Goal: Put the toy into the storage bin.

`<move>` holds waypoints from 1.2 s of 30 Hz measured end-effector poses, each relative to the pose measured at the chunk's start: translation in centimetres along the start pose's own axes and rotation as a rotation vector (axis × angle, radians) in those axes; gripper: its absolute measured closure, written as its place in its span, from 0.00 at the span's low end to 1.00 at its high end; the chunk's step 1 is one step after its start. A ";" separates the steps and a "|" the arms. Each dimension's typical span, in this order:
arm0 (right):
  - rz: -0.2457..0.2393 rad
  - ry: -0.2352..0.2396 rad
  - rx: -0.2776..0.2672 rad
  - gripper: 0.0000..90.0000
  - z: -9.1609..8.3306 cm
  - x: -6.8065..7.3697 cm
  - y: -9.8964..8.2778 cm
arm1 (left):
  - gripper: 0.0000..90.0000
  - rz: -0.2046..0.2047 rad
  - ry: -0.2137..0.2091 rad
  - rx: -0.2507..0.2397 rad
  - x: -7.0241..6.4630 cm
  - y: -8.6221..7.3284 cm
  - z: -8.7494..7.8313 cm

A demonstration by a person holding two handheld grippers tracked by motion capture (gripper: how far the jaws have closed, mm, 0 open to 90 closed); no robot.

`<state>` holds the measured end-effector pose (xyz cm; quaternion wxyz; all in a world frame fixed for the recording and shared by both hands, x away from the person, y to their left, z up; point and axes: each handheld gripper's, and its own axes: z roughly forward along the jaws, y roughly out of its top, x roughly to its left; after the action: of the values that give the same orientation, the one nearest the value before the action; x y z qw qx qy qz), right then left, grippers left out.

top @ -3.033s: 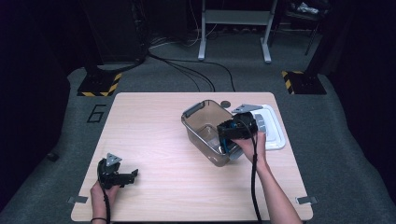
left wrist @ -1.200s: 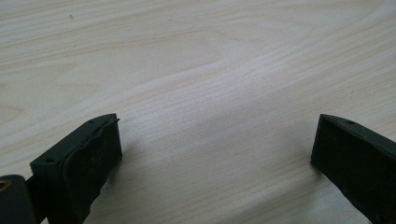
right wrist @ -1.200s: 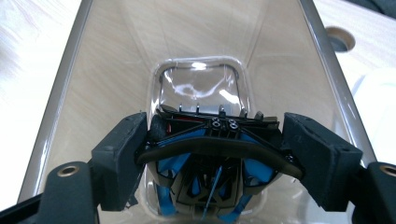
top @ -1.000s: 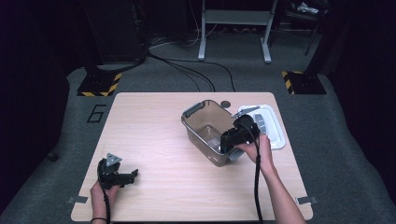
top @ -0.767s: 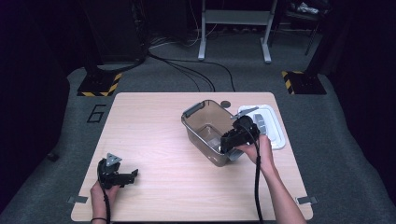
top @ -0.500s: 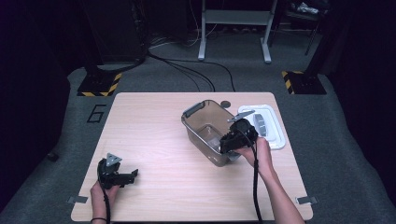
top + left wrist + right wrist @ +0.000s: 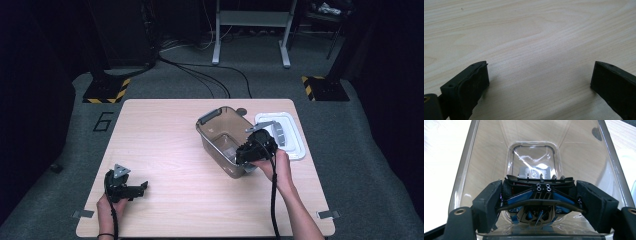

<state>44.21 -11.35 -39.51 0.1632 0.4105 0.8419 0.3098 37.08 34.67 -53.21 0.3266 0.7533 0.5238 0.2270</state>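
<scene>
A clear plastic container [image 7: 220, 135] with a grey rim stands on the wooden table [image 7: 165, 135], right of centre. My right gripper [image 7: 244, 152] reaches over its near right end. In the right gripper view the right gripper [image 7: 540, 195] is shut on a black and blue toy car [image 7: 536, 202], one pad against each side, and the car hangs inside the container [image 7: 461, 175]. My left gripper [image 7: 136, 188] rests near the table's front left. In its own view the left gripper [image 7: 539, 72] is open over bare wood, with nothing between the jaws.
A white lid [image 7: 287, 135] lies flat just right of the container, under my right hand's side. Past the far edge of the table, cables and a metal stand [image 7: 250, 30] are on the dark floor. A white label [image 7: 534, 172] shows through the container's bottom.
Compared with three seconds ago, my right gripper has come slightly nearer and lower into the container with the toy car. The left gripper has stayed put.
</scene>
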 end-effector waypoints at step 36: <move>0.019 0.003 0.010 0.15 0.1 -0.2 -0.2 | 0.02 -0.001 0.000 -0.003 0.0 0.0 0.0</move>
<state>44.21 -11.55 -39.73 0.1569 0.4188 0.8398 0.3078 37.10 34.66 -53.23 0.3275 0.7526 0.5239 0.2277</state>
